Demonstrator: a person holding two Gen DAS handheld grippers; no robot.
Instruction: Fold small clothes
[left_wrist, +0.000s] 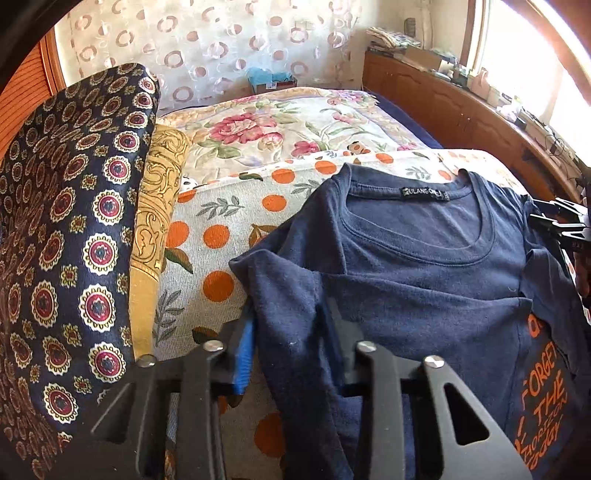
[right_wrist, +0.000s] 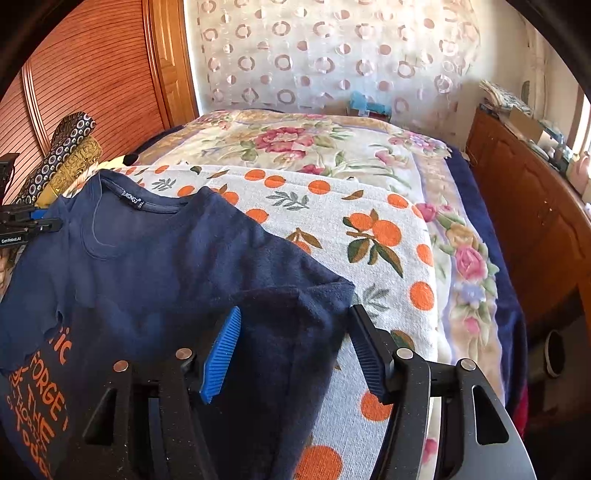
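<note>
Navy cotton T-shirt with orange lettering (left_wrist: 406, 266) lies neck-far on the orange-dotted towel (left_wrist: 221, 221) spread over the bed, a flat base for folding. My left gripper (left_wrist: 291, 339) has its jaws pinched onto the shirt's left sleeve fabric, which bunches up between the blue ribbed pad (left_wrist: 243, 354) and its partner. My right gripper (right_wrist: 295, 347) stands wide apart astride the right sleeve (right_wrist: 288, 314), pads not pressing. I judge both sleeves are being taken to fold inward. A patterned navy cushion (left_wrist: 66, 229) leans at left.
</note>
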